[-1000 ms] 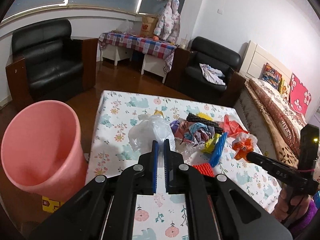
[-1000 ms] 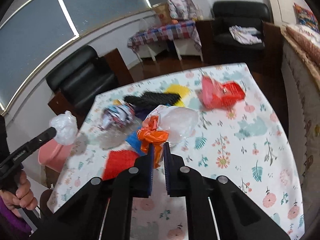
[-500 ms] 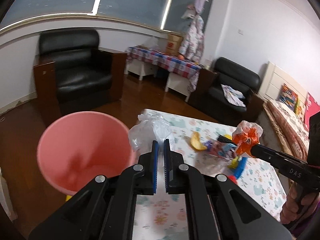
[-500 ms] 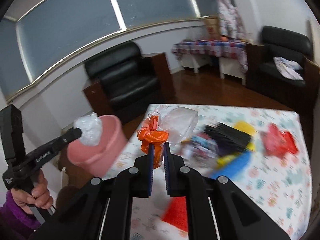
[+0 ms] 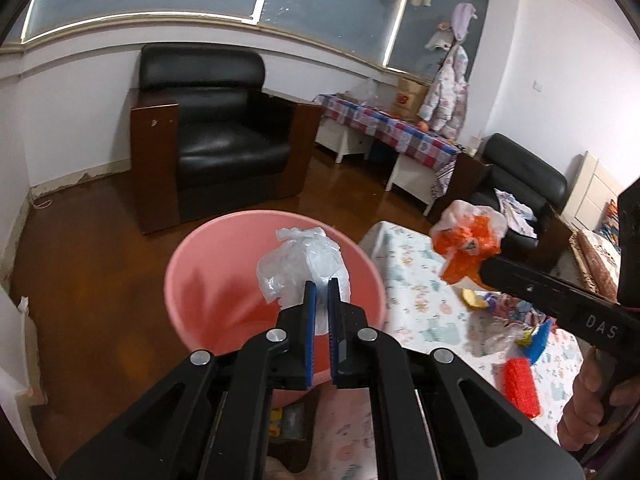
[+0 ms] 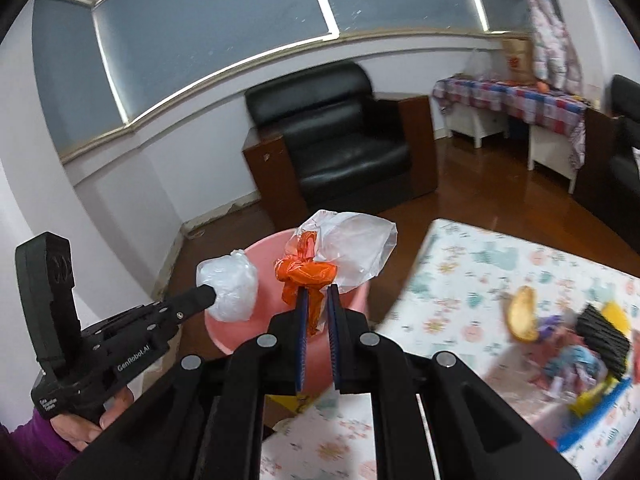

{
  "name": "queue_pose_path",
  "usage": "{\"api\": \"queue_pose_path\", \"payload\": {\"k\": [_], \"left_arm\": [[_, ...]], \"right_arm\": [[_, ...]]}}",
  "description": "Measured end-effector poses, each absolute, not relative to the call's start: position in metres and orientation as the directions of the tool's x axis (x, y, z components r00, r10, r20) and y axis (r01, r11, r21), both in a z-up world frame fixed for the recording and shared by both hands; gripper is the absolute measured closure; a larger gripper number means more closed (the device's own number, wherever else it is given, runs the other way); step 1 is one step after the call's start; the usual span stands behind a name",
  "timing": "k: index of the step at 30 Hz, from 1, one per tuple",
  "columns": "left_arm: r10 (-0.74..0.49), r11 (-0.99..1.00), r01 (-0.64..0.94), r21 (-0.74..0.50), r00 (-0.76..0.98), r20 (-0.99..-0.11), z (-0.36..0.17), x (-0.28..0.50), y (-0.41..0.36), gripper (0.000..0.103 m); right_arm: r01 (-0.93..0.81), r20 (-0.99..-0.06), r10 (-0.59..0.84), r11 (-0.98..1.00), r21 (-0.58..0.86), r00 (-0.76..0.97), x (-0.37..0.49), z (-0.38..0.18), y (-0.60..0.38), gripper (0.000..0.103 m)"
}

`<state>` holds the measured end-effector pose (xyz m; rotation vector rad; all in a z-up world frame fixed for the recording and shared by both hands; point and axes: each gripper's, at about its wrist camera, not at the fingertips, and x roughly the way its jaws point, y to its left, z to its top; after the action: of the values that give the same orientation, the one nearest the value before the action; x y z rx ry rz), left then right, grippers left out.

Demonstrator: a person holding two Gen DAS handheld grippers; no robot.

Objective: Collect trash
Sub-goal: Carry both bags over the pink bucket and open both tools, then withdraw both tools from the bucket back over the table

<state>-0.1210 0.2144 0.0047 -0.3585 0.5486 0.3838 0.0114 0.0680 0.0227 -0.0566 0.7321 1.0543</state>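
My left gripper (image 5: 319, 285) is shut on a crumpled white plastic bag (image 5: 302, 268) and holds it above the open mouth of the pink bin (image 5: 208, 280). My right gripper (image 6: 317, 292) is shut on an orange and clear plastic bag (image 6: 320, 264); it holds this just over the bin's rim (image 6: 264, 248) by the table edge. The right gripper's bag also shows in the left wrist view (image 5: 466, 240). The left gripper and its white bag show in the right wrist view (image 6: 228, 290).
The floral table (image 5: 420, 292) holds more trash: a red brush-like piece (image 5: 520, 386), blue and yellow scraps (image 5: 534, 338), a peel (image 6: 522, 314) and a black ribbed piece (image 6: 604, 334). A black armchair (image 5: 216, 136) stands behind the bin on the wooden floor.
Both grippers have swung left from the table toward the pink bin, carrying their bags. The white bag now hangs over the bin's mouth, and the orange bag is near its rim.
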Motion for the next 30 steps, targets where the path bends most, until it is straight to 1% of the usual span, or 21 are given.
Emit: {"api": "queue_pose_path", "payload": {"k": [9, 16, 18, 20, 22, 25, 26, 27, 30], "left_arm": [[0.277, 0.848, -0.485, -0.213, 0.749, -0.602, -0.009, -0.128, 0.234, 0.098], [0.267, 0.841, -0.494, -0.221, 0.734, -0.624, -0.02, -0.127, 0.244, 0.098], [0.26, 0.839, -0.494, -0.229, 0.733, -0.629, -0.021, -0.126, 0.247, 0.097], [0.253, 0.835, -0.495, -0.24, 0.732, -0.632, -0.022, -0.123, 0.248, 0.097], [0.246, 0.83, -0.498, -0.251, 0.73, -0.637, -0.024, -0.123, 0.252, 0.093], [0.236, 0.819, -0.503, -0.276, 0.734, -0.637, -0.026, -0.124, 0.258, 0.081], [0.23, 0.816, -0.502, -0.286, 0.736, -0.636, -0.026, -0.125, 0.259, 0.074], [0.224, 0.812, -0.502, -0.299, 0.74, -0.634, -0.027, -0.125, 0.26, 0.07], [0.216, 0.805, -0.502, -0.314, 0.743, -0.633, -0.027, -0.126, 0.26, 0.069]], "right_arm": [[-0.813, -0.636, 0.742, 0.495, 0.306, 0.212, 0.016, -0.006, 0.123, 0.094], [-0.808, -0.664, 0.721, 0.503, 0.308, 0.195, 0.018, -0.026, 0.139, 0.093], [-0.804, -0.674, 0.714, 0.507, 0.31, 0.19, 0.019, -0.031, 0.143, 0.089], [-0.8, -0.678, 0.711, 0.511, 0.315, 0.187, 0.02, -0.034, 0.145, 0.081], [-0.796, -0.677, 0.712, 0.514, 0.32, 0.188, 0.023, -0.035, 0.143, 0.062], [-0.797, -0.673, 0.713, 0.516, 0.314, 0.196, 0.025, -0.036, 0.142, 0.06], [-0.798, -0.673, 0.713, 0.516, 0.312, 0.199, 0.025, -0.036, 0.141, 0.06], [-0.797, -0.672, 0.713, 0.517, 0.312, 0.2, 0.026, -0.036, 0.14, 0.06], [-0.793, -0.668, 0.716, 0.521, 0.316, 0.205, 0.027, -0.035, 0.135, 0.059]]}}
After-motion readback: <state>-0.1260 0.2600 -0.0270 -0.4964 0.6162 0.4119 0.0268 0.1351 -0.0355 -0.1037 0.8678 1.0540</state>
